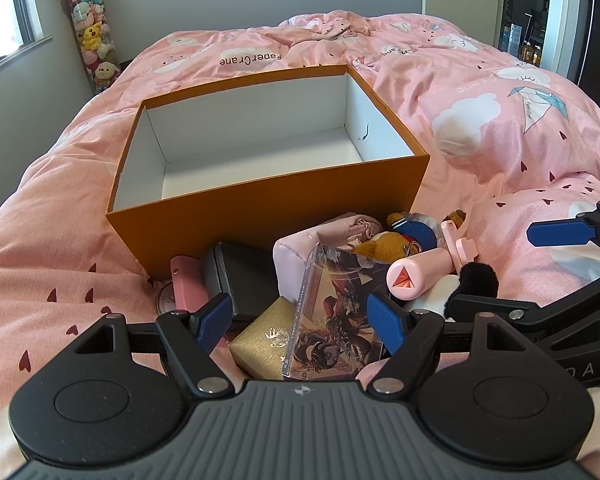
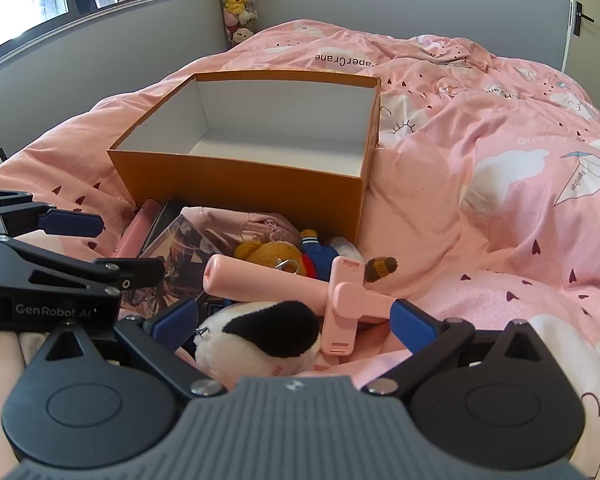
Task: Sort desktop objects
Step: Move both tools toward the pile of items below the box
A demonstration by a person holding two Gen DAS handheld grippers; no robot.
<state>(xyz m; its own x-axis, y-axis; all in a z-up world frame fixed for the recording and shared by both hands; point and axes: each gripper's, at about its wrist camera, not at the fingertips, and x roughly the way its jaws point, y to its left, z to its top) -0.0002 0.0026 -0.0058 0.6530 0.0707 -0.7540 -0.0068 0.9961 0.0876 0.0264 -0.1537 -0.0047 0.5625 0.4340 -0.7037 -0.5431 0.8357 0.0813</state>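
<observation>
Left wrist view: my left gripper (image 1: 300, 322) spread around the clear plastic illustrated case (image 1: 332, 316); right gripper (image 2: 294, 318) spread (nothing held). Pile near the empty orange cardboard box (image 1: 268, 208); neighbours may snag.

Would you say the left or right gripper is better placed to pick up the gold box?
Left, probably. The left gripper is open with the gold box between its fingers, whereas the right gripper hovers over the panda plush.

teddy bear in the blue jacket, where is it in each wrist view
Left wrist: teddy bear lies right of centre, just below the orange box, behind the clear case.
Right wrist: teddy bear sits mid-frame, below the box's near wall, behind the pink handle.
Shared landmark: the orange box.
</observation>
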